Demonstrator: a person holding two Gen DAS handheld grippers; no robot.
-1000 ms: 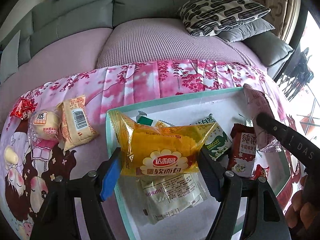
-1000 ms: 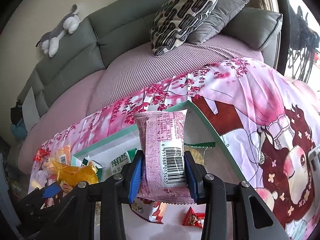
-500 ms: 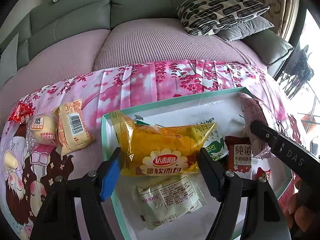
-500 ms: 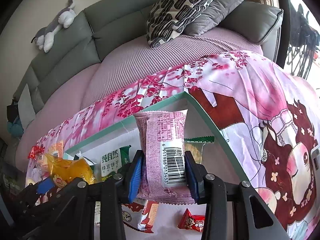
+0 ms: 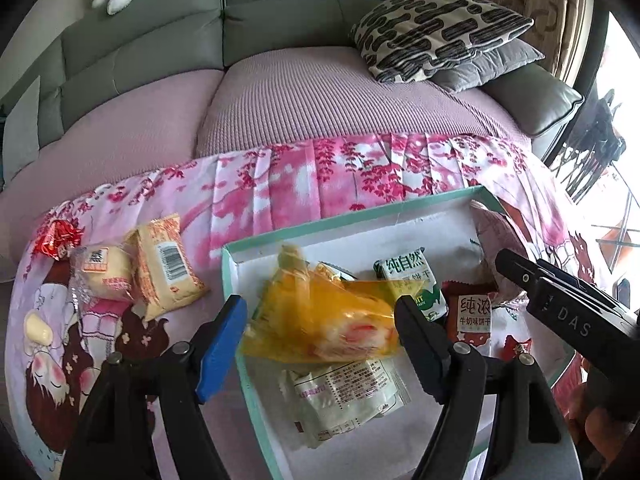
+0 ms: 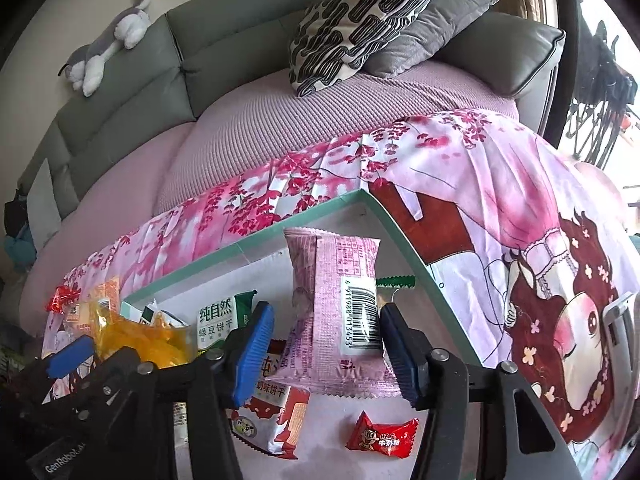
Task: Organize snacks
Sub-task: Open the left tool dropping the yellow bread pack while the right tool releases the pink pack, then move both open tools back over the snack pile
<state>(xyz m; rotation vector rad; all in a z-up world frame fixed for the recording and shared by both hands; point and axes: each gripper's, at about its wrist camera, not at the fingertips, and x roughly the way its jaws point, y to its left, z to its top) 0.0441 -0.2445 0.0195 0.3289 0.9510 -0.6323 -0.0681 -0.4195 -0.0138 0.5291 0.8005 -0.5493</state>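
Both tongs opened since 0.5 s ago: left tongs [image 5: 320, 322] dropping yellow pack [image 5: 320, 320], right tongs [image 6: 326, 350] apparently freeing pink pack [image 6: 340, 312] into box [image 5: 256, 242].

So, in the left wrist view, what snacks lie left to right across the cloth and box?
Red candy → steamed bun pack → barcode cake pack → yellow bread bag → green biscuit pack → red milk biscuit pack → pink snack pack.

surface: pink floral cloth [image 5: 280, 184] | on it: teal-rimmed box [image 5: 280, 236], loose snack packets [image 5: 164, 264]
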